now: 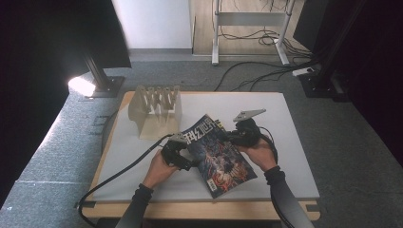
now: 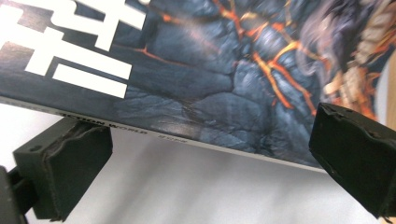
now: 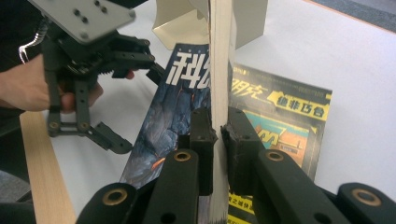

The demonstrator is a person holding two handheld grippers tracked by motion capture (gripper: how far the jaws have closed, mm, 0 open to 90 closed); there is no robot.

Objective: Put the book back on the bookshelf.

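A magazine (image 1: 218,156) with a dark lava-patterned cover and white characters is held tilted above the white table (image 1: 290,142). My right gripper (image 1: 237,135) is shut on its right edge; in the right gripper view the pale page edge runs straight up between the closed pads (image 3: 219,130). My left gripper (image 1: 183,154) stands open at the magazine's left edge. In the left gripper view its two jaws are wide apart (image 2: 210,140), with the spine edge of the cover (image 2: 210,70) just above them. The right gripper view also shows the left gripper (image 3: 140,111), open beside the cover (image 3: 173,112).
A second magazine (image 3: 280,121) with a yellow and black cover lies flat on the table under the held one (image 1: 219,124). A beige slotted rack (image 1: 157,111) stands at the back left. The table's wooden front edge (image 1: 199,209) runs near the person's forearms.
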